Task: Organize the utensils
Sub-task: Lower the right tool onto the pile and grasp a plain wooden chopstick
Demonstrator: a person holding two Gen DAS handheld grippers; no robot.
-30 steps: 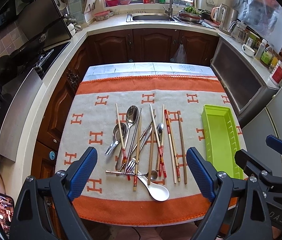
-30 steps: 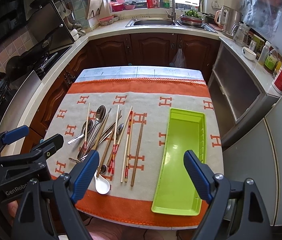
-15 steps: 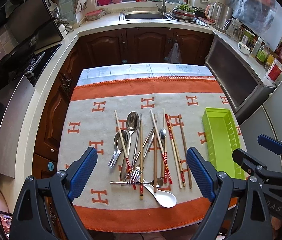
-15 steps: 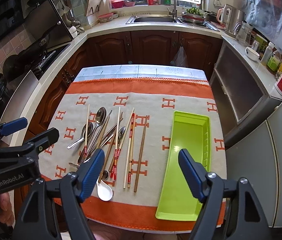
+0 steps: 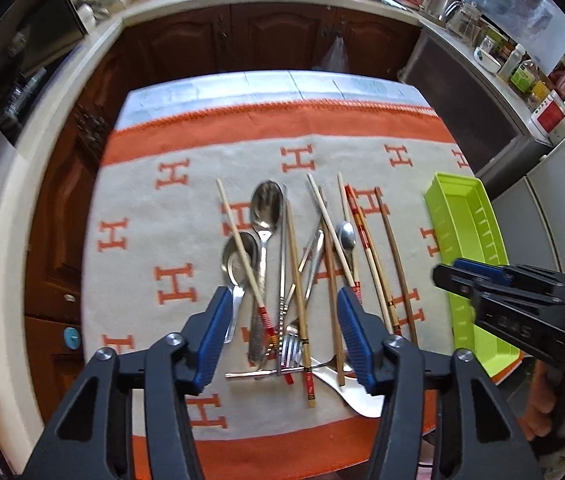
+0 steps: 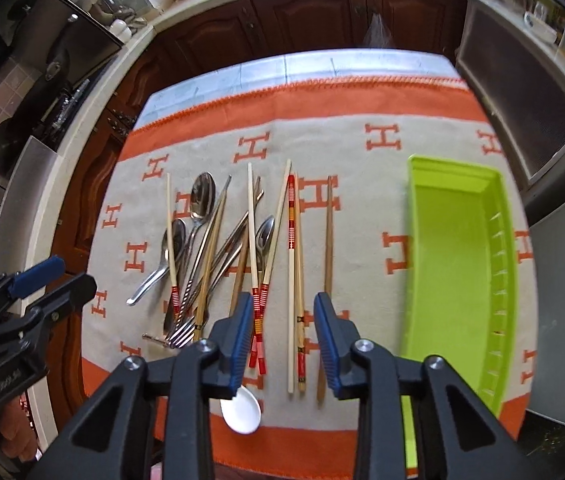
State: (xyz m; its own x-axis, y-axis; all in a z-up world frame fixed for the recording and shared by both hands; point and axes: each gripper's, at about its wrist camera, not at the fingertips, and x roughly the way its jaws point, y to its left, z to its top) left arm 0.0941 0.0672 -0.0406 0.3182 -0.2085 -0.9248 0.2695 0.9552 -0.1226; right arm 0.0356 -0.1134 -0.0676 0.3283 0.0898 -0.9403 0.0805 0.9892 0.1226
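My left gripper hangs over the near end of the utensil pile, jaws apart, nothing between them. My right gripper also has its jaws apart, narrower, nothing pinched, above the near ends of the chopsticks on the pile's right side. The pile sits mid-cloth on the orange-and-beige H-pattern tablecloth: metal spoons, a fork, and several chopsticks crossing each other. The white ceramic spoon lies at the near edge of the pile, partly under my right gripper's left finger. A dark brown chopstick lies on the pile's right edge, just beside the pale pair with red bands. The green tray is right of the pile, well apart from it, lengthwise along the cloth, holding no utensils that I see. Behind the cloth, beyond the pile, are dark wood cabinets.
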